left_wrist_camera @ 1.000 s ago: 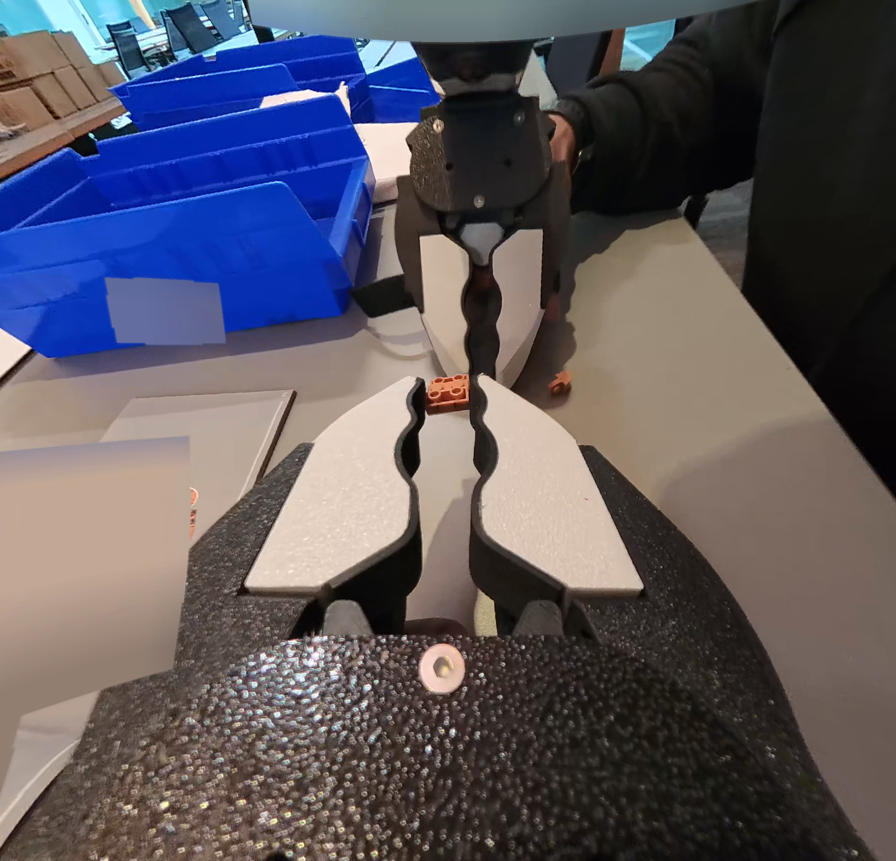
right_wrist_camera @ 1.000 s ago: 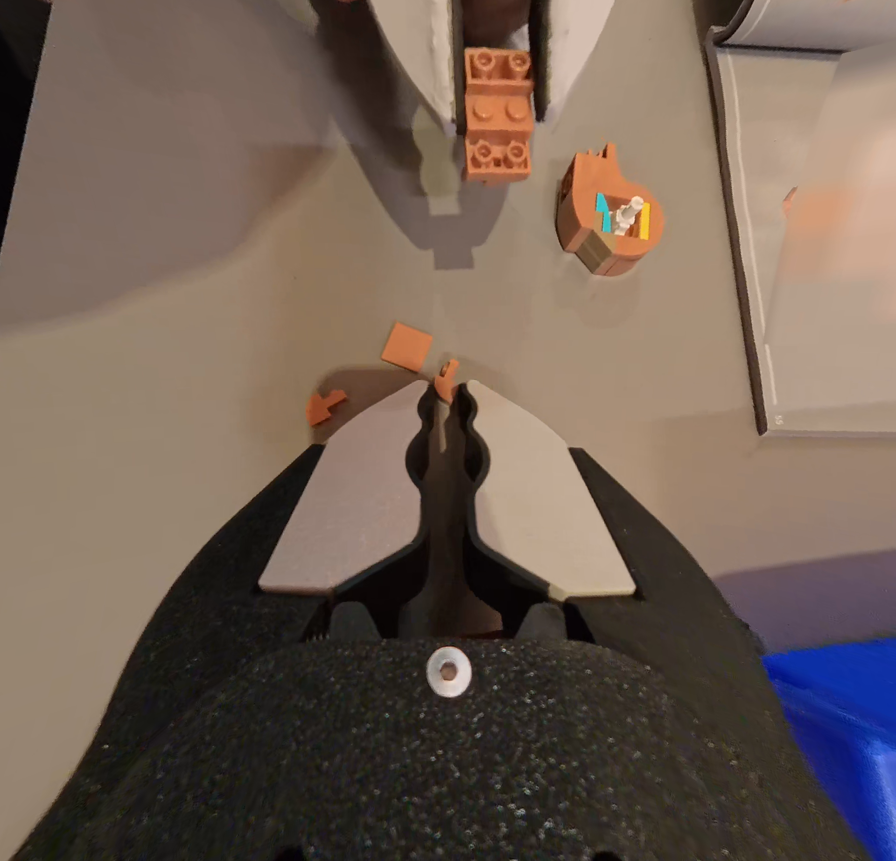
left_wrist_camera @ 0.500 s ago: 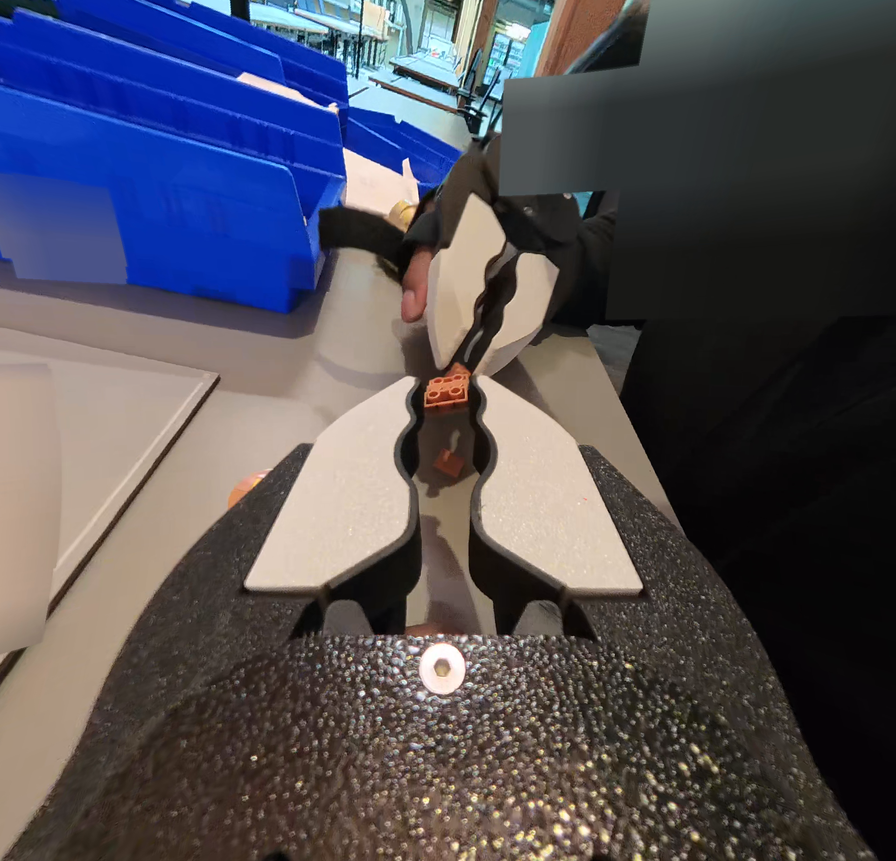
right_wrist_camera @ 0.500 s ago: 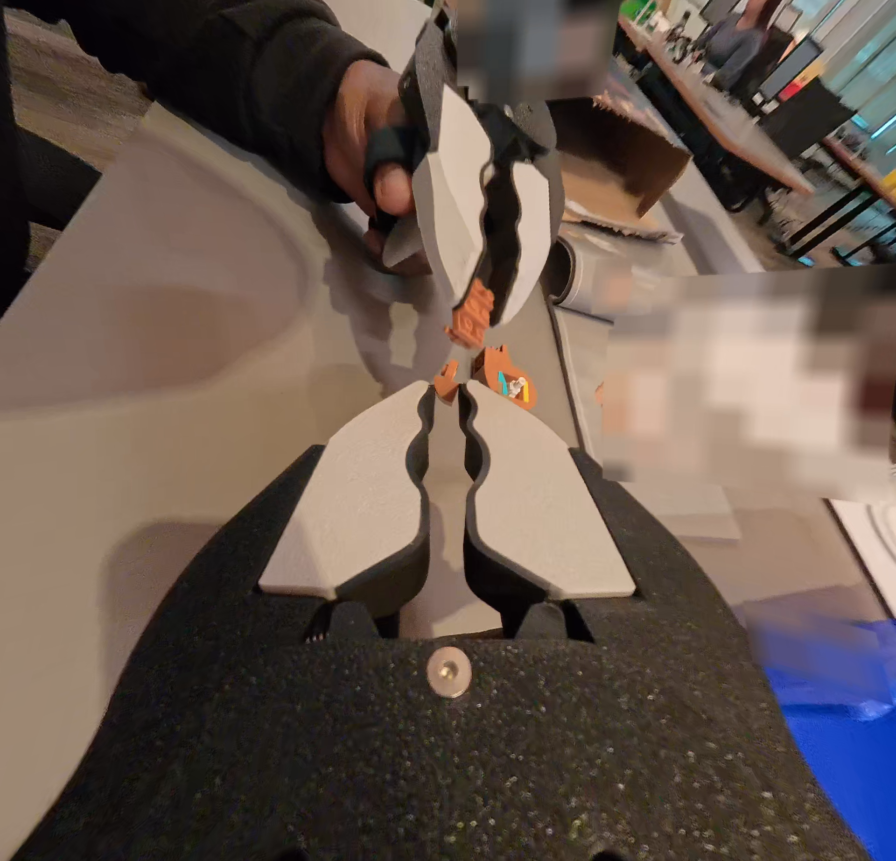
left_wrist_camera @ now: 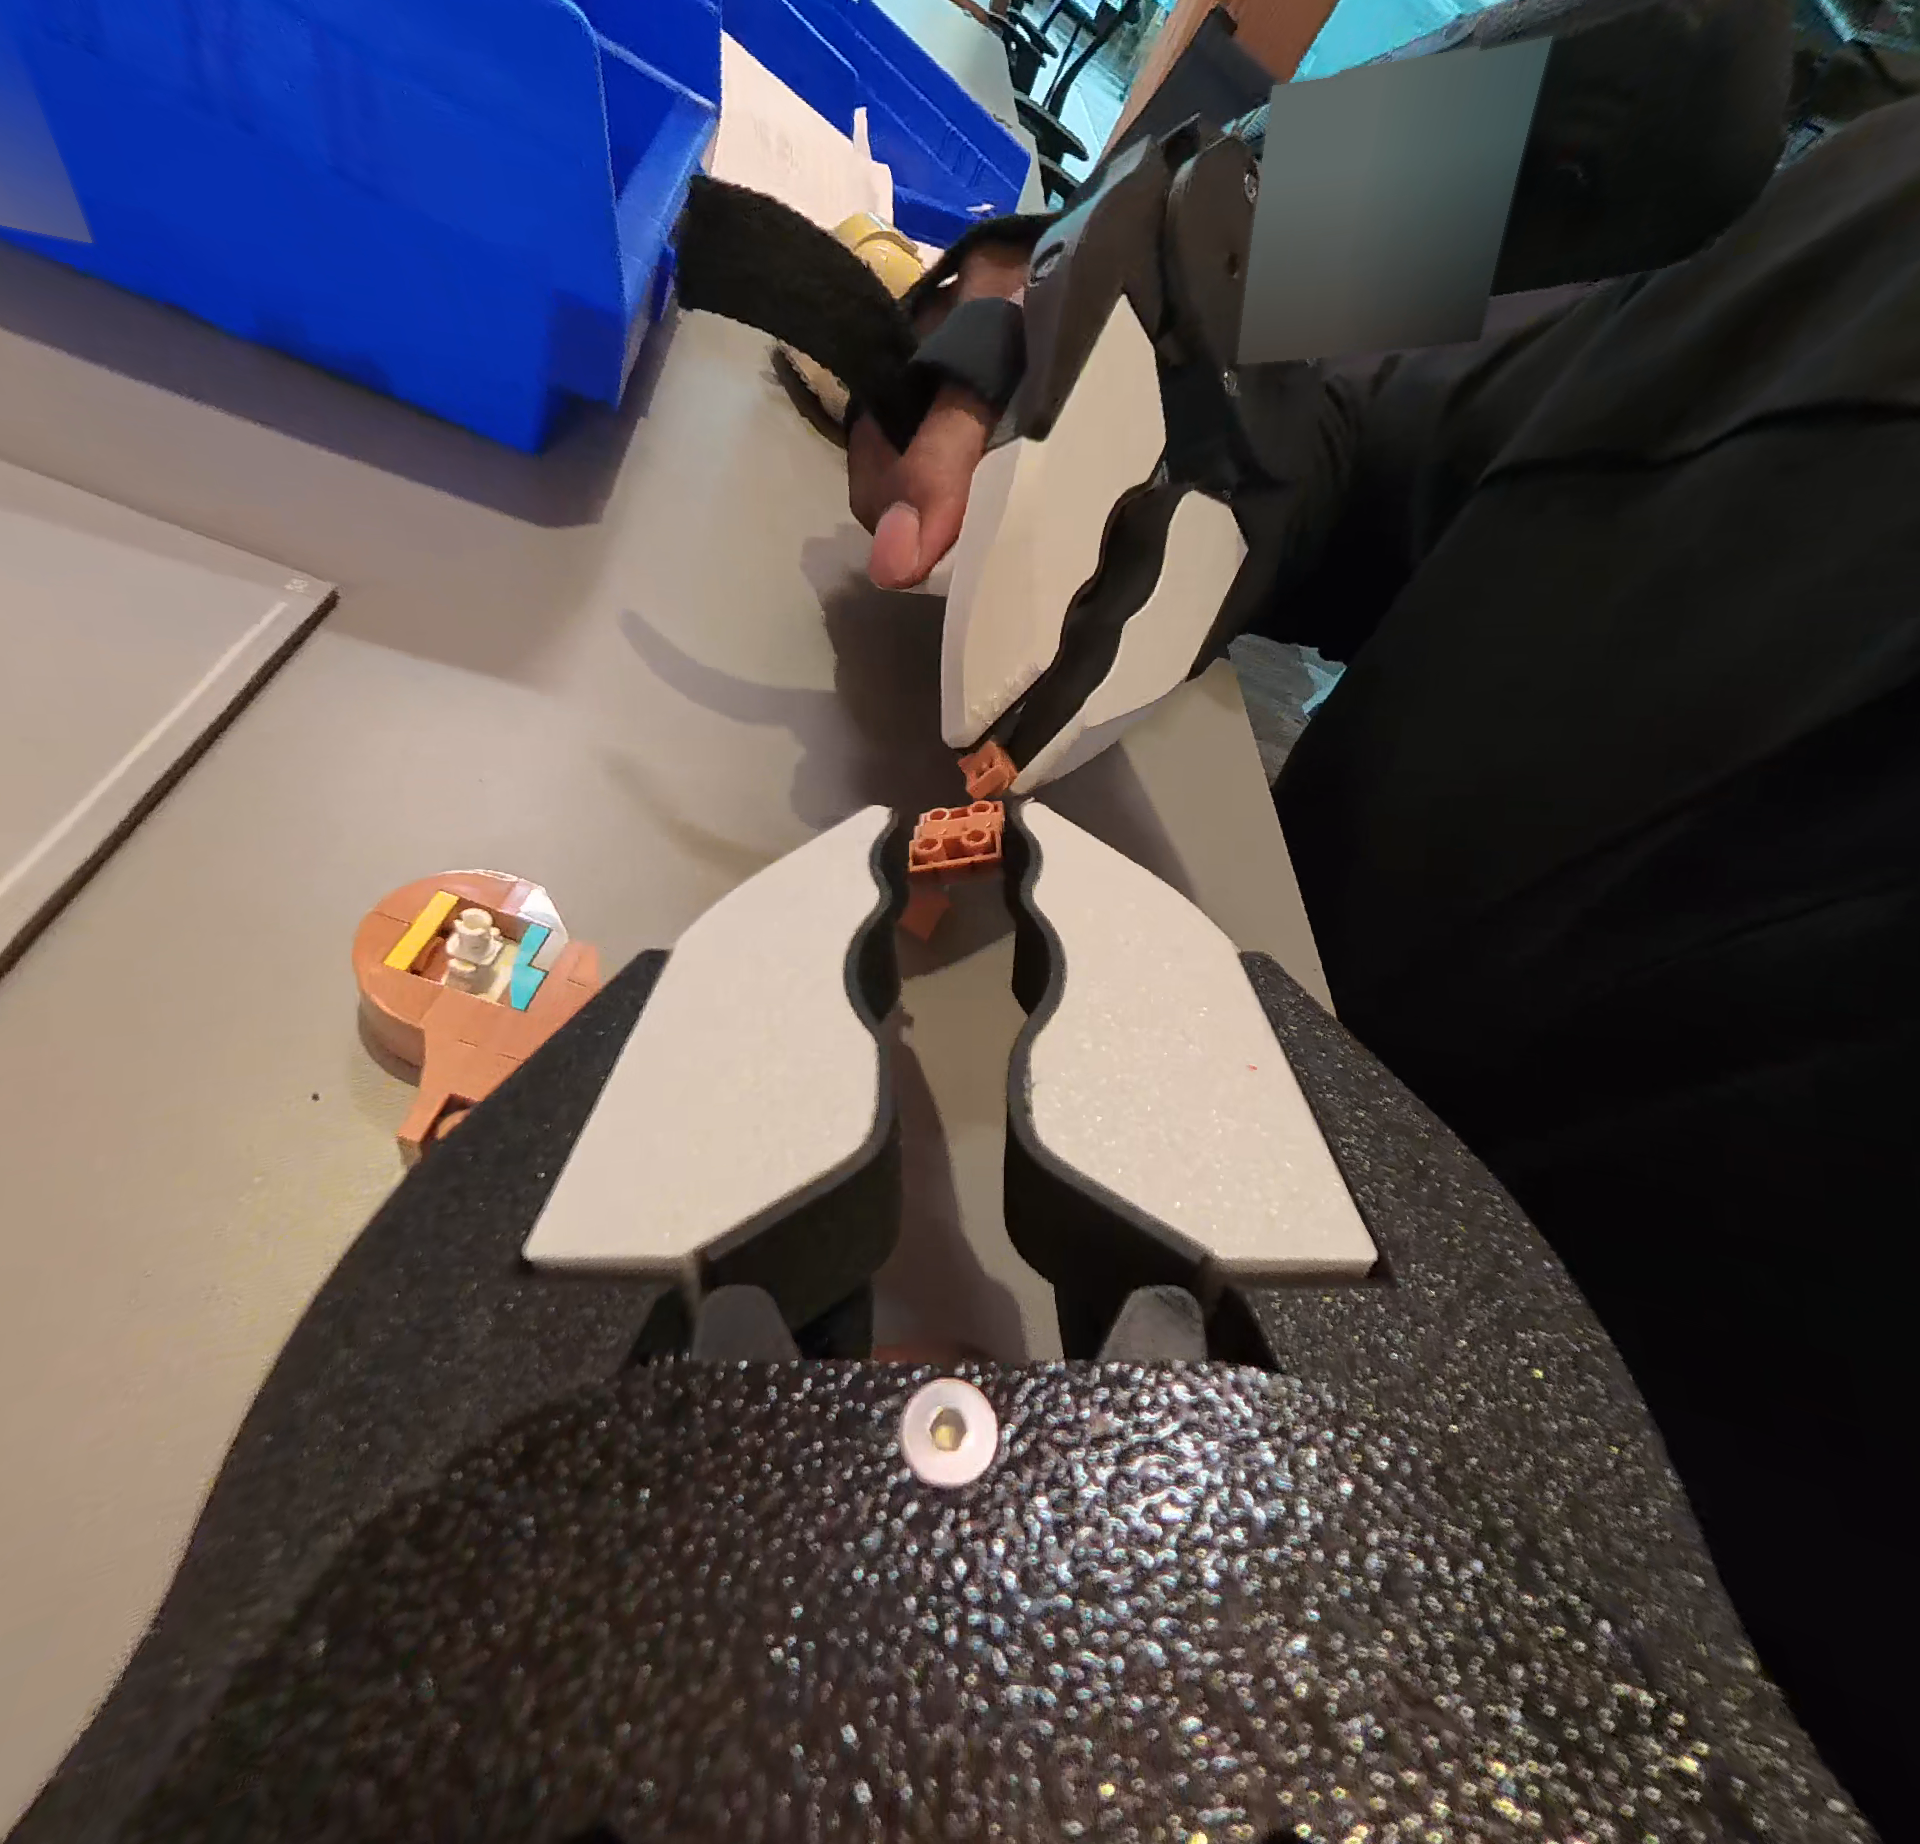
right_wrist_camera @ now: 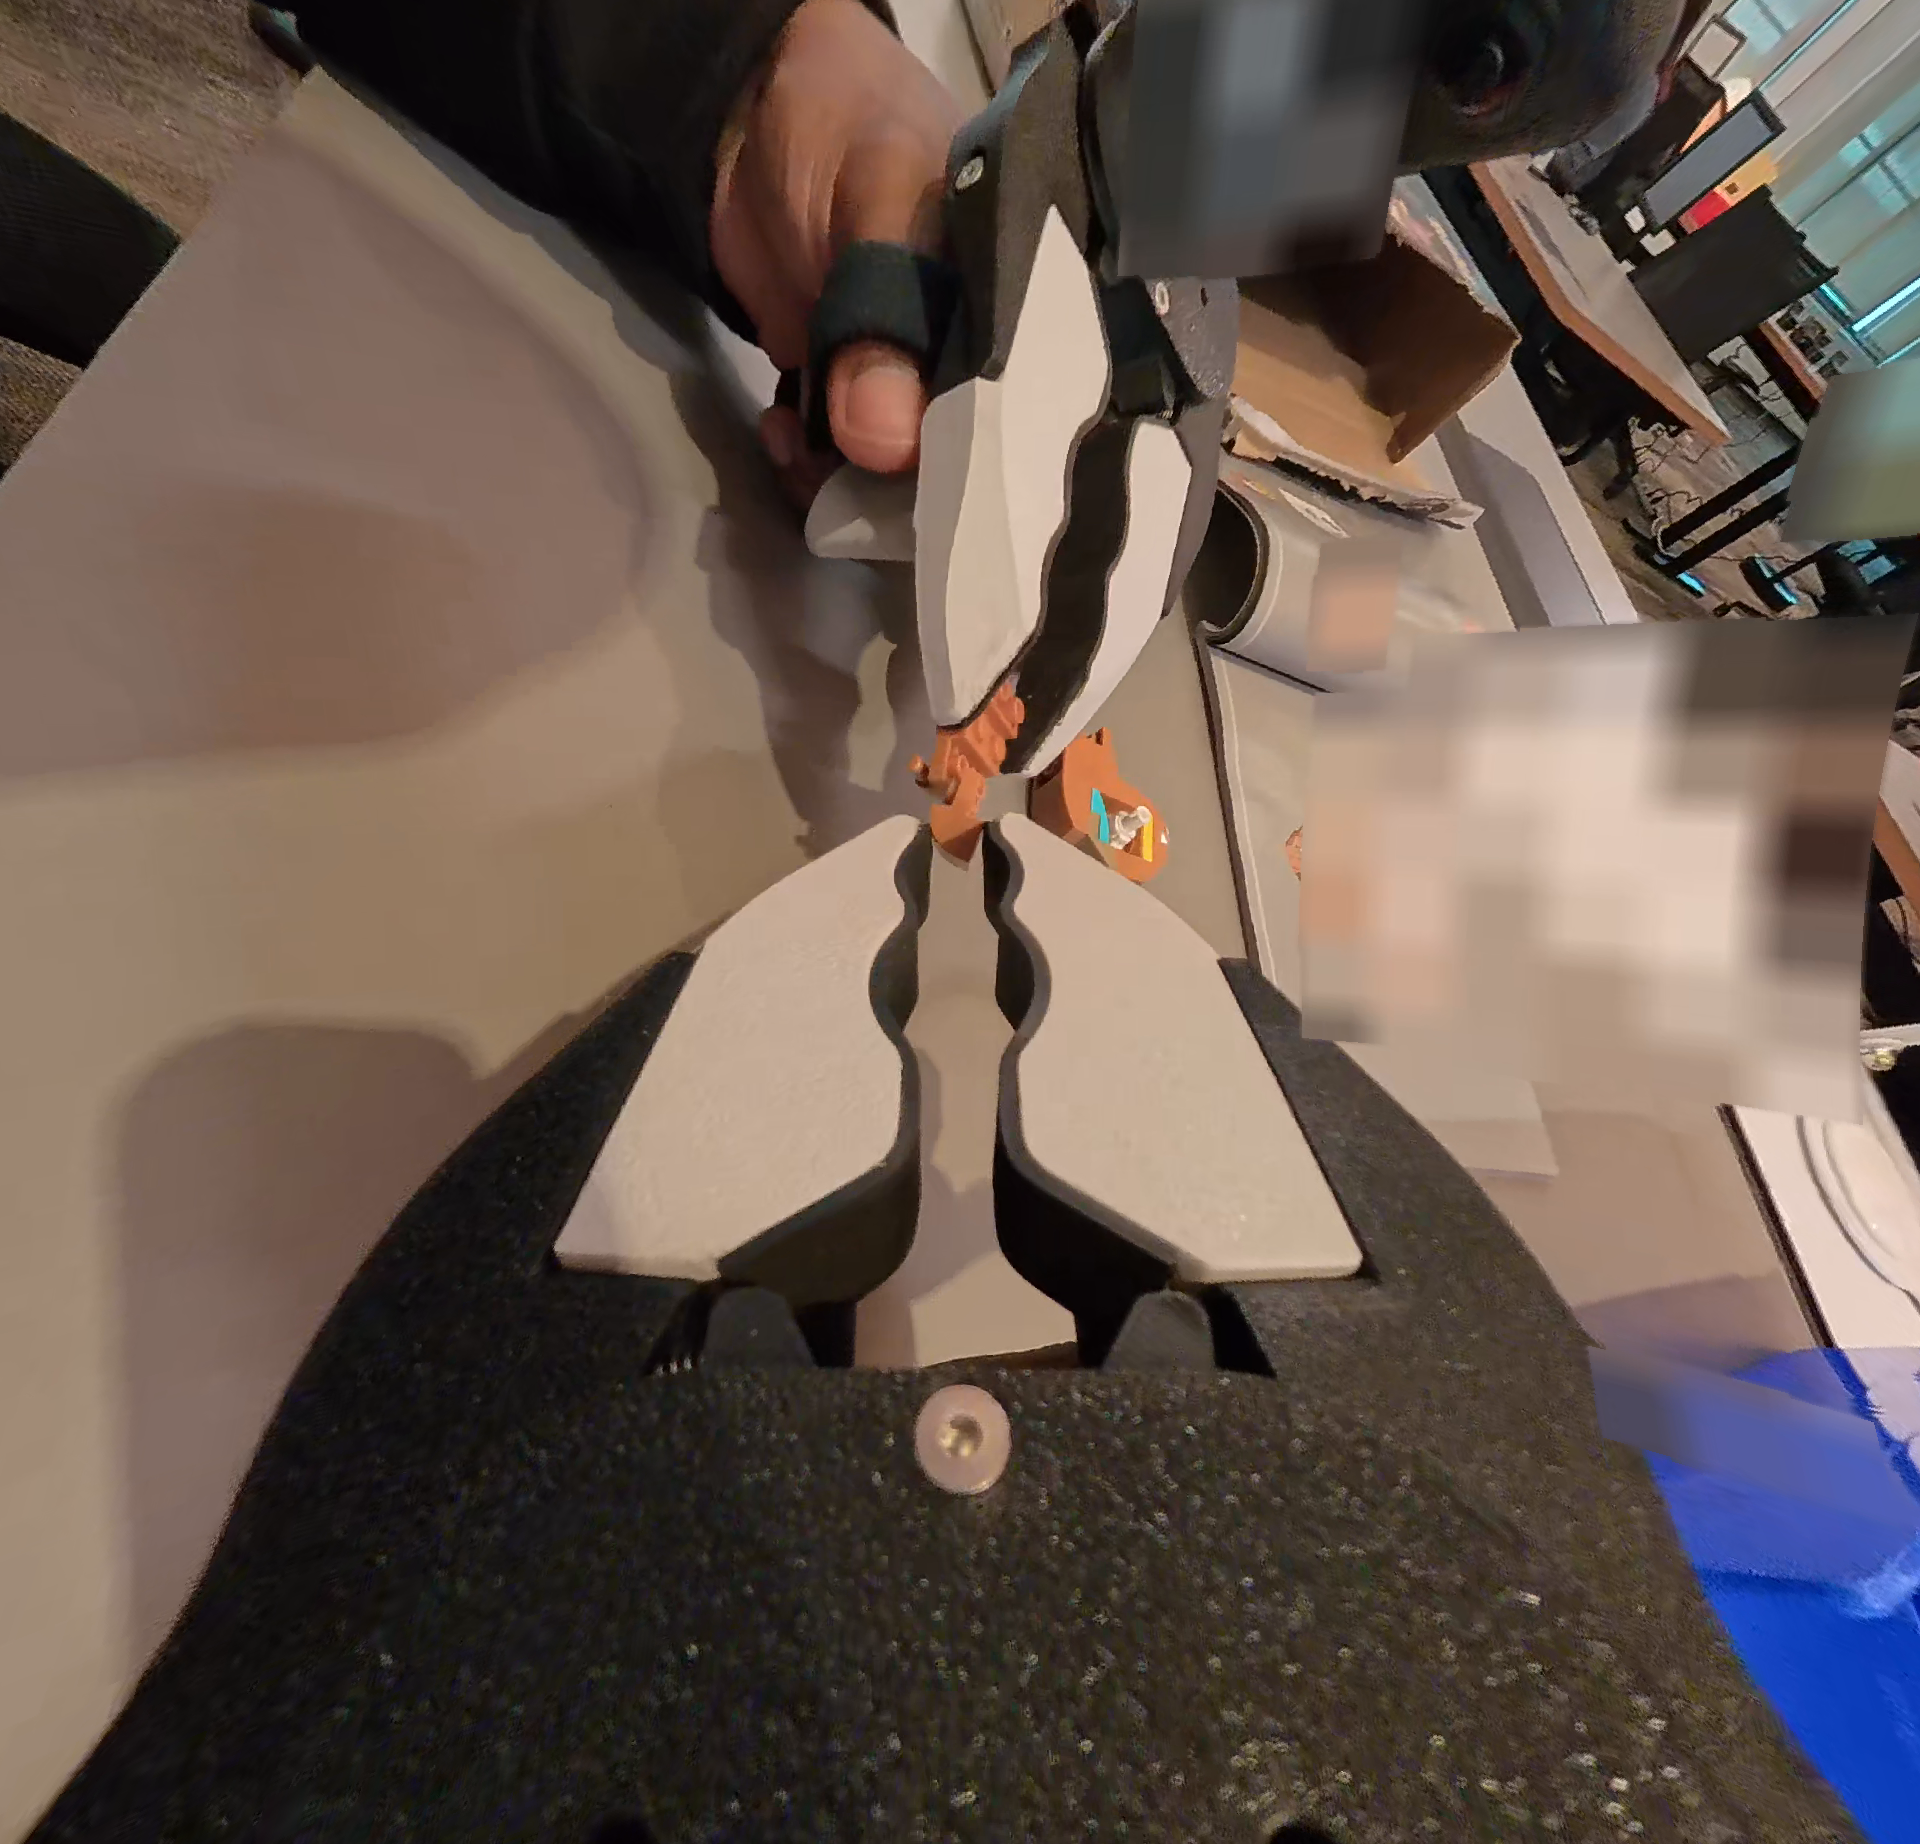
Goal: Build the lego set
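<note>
Both grippers had risen and tilted toward each other since a second earlier, when the right one pointed straight down at the table; their tips now nearly met above the grey table (left_wrist_camera: 436, 755).

Writing: the blue bins (left_wrist_camera: 343, 163) along the far edge carried a patched-over label; nothing legible. A grey mat (left_wrist_camera: 114, 672) near the left edge bore a small mark at its corner, too small to read.

Left gripper (left_wrist_camera: 954, 838): jaws set narrowly apart, fingertips (left_wrist_camera: 831, 859) clamped on an orange studded brick (left_wrist_camera: 956, 844), studs facing the camera. Pads pressed on both sides of it.

Right gripper (right_wrist_camera: 956, 828): jaws closer together, pinching a small orange piece (right_wrist_camera: 958, 820) at the very tips. In the left wrist view the same piece (left_wrist_camera: 987, 768) sat just beyond the studded brick, close to it; contact between the two could not be settled.

A loose orange tile (left_wrist_camera: 923, 919) lay on the table under the left jaws. A round brown brick assembly (left_wrist_camera: 457, 973) with yellow, teal and white parts sat on the table left of the left gripper, apart from both. A hand (right_wrist_camera: 831, 194) in a dark sleeve held the left gripper.
</note>
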Motion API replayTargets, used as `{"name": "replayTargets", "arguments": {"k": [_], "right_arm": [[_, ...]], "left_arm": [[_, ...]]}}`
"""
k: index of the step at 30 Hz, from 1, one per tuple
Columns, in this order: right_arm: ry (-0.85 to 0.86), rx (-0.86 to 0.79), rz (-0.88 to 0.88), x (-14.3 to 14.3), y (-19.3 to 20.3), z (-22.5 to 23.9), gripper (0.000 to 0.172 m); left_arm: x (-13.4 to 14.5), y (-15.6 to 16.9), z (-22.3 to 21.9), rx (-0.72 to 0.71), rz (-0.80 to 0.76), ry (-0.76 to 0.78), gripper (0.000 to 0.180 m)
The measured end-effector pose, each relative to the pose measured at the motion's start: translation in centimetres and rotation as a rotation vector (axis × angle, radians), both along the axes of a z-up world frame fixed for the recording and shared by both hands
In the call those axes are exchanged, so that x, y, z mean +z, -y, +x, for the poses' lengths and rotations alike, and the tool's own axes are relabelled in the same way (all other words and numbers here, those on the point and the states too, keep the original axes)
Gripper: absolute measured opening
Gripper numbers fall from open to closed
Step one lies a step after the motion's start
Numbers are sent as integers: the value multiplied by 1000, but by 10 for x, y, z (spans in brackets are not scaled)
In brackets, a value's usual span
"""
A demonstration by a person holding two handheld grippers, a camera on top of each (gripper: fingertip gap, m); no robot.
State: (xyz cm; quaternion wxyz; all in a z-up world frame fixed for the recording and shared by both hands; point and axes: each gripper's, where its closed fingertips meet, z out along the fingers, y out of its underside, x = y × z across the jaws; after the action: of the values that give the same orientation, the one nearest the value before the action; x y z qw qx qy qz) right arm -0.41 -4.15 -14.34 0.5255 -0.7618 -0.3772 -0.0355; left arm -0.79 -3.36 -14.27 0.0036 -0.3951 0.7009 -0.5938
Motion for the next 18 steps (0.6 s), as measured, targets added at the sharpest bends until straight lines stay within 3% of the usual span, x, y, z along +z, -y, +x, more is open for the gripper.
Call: {"name": "replayTargets", "arguments": {"k": [18], "right_arm": [[71, -4, 22, -3, -2, -3, 9]], "left_arm": [[-6, 3, -2, -13, 7, -49, 17]]}}
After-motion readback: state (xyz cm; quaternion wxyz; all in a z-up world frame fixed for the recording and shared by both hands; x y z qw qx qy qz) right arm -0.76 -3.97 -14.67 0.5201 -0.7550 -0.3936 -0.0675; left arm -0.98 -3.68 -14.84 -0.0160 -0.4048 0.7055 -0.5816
